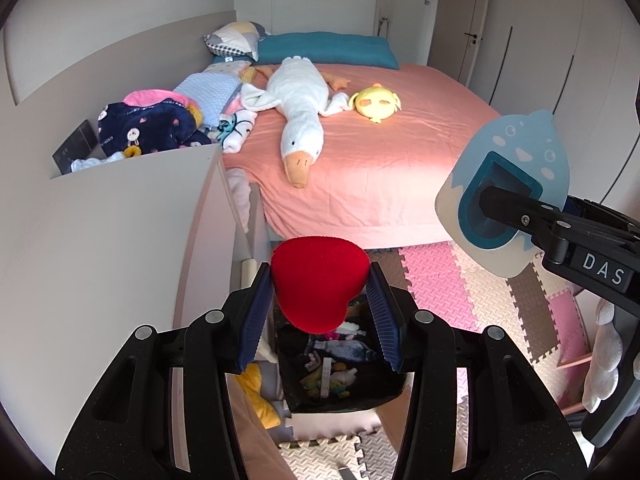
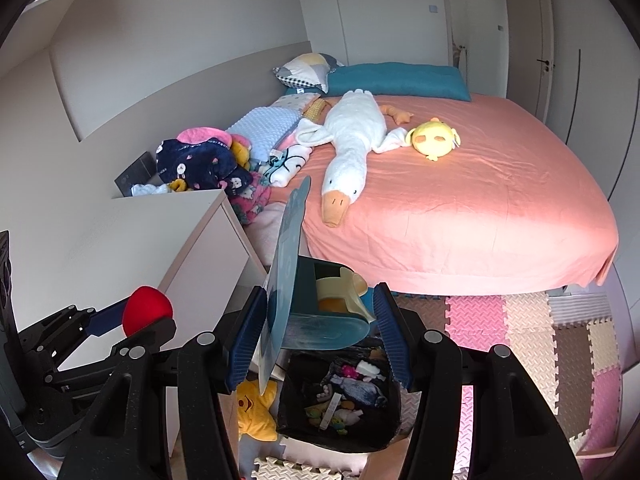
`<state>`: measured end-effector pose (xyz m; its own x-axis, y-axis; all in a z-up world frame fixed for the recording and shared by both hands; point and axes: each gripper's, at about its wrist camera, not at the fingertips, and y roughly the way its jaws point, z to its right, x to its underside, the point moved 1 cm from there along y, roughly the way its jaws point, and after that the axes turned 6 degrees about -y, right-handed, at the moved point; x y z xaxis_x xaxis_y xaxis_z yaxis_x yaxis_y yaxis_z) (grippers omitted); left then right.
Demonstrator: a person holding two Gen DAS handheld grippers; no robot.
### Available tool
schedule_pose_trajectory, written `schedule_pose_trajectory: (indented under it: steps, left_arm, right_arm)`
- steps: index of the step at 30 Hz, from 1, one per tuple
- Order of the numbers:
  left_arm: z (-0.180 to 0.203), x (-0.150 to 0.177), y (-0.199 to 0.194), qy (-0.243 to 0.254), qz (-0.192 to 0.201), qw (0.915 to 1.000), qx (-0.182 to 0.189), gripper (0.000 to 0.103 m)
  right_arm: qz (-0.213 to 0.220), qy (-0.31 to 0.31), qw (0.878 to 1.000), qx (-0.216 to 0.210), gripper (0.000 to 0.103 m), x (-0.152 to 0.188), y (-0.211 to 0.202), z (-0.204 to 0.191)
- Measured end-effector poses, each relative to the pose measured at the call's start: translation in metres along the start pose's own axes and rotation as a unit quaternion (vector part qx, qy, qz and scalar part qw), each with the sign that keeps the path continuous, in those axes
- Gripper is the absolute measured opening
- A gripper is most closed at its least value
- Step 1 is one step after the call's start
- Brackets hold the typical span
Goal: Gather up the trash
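The left gripper (image 1: 320, 312) has its fingers (image 1: 252, 320) pinching a soft red heart-shaped piece (image 1: 318, 280) from both sides, the ribbed blue pads pressed into its lower edges so that it stands up between them. The right gripper (image 2: 316, 320) holds a blue and cream plastic toy (image 2: 320, 304) — a box-like part with a flat, printed panel rising on its left — with the fingers (image 2: 390, 336) closed against its two sides; from the left wrist view the same toy hangs off to the right with a finger tucked inside its opening. Directly below both loads sits a black bin bag (image 2: 340, 412), its mouth open and already holding small bits of clutter, standing on the foam floor mat (image 2: 520, 344) just beside a yellow star plush (image 2: 256, 408) and the pale cabinet (image 1: 120, 240). Beyond lies the bed (image 2: 480, 208) with a white goose plush (image 2: 348, 148) and a yellow chick plush (image 2: 434, 138). The step in hand looks like the carry-and-drop: both picked-up things are being brought over the bag. The next move, I judge, calls for bringing each load over the middle of the bag's mouth, low enough not to bounce out, then spreading the fingers — the wide panel of the toy may catch the rim unless it is tipped in edgewise.
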<state>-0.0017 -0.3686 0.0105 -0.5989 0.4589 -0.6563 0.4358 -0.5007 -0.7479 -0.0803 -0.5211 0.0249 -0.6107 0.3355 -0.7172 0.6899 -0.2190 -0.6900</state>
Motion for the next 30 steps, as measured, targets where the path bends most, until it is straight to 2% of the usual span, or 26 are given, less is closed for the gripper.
schedule_pose_trajectory:
  steps: [2, 3, 4, 5, 6, 8, 21, 30]
  left_arm:
    - [0.0, 0.0, 0.002, 0.0, 0.001, 1.0, 0.005, 0.048]
    - [-0.001, 0.0, 0.002, 0.001, 0.001, 1.0, 0.009, 0.06]
    - [-0.003, -0.001, 0.003, 0.0, 0.002, 1.0, 0.006, 0.088]
    - [-0.004, -0.001, 0.002, -0.002, 0.009, 0.9999, -0.005, 0.096]
    - [-0.006, -0.001, 0.0, -0.002, 0.021, 0.9996, -0.017, 0.097]
    - [-0.008, -0.002, -0.003, -0.002, 0.026, 0.9994, -0.023, 0.097]
    - [-0.016, 0.0, -0.011, -0.02, 0.035, 0.9987, -0.031, 0.097]
    - [-0.015, -0.001, -0.013, -0.019, 0.037, 0.9989, -0.021, 0.097]
  right_arm:
    - [-0.004, 0.004, 1.0, 0.007, 0.057, -0.001, 0.002, 0.004]
    - [-0.006, 0.004, 1.0, 0.016, 0.057, -0.002, 0.003, 0.006]
    - [-0.007, 0.003, 1.0, 0.025, 0.059, -0.003, 0.004, 0.007]
    - [-0.005, 0.003, 0.999, 0.031, 0.066, -0.005, 0.004, 0.009]
    - [-0.002, 0.005, 0.999, 0.037, 0.069, -0.007, 0.003, 0.01]
    - [0.006, 0.008, 0.999, 0.044, 0.075, -0.009, -0.001, 0.013]
    - [0.013, 0.01, 0.999, 0.044, 0.075, -0.011, -0.007, 0.01]
    - [0.013, 0.01, 0.999, 0.043, 0.075, -0.011, -0.008, 0.008]
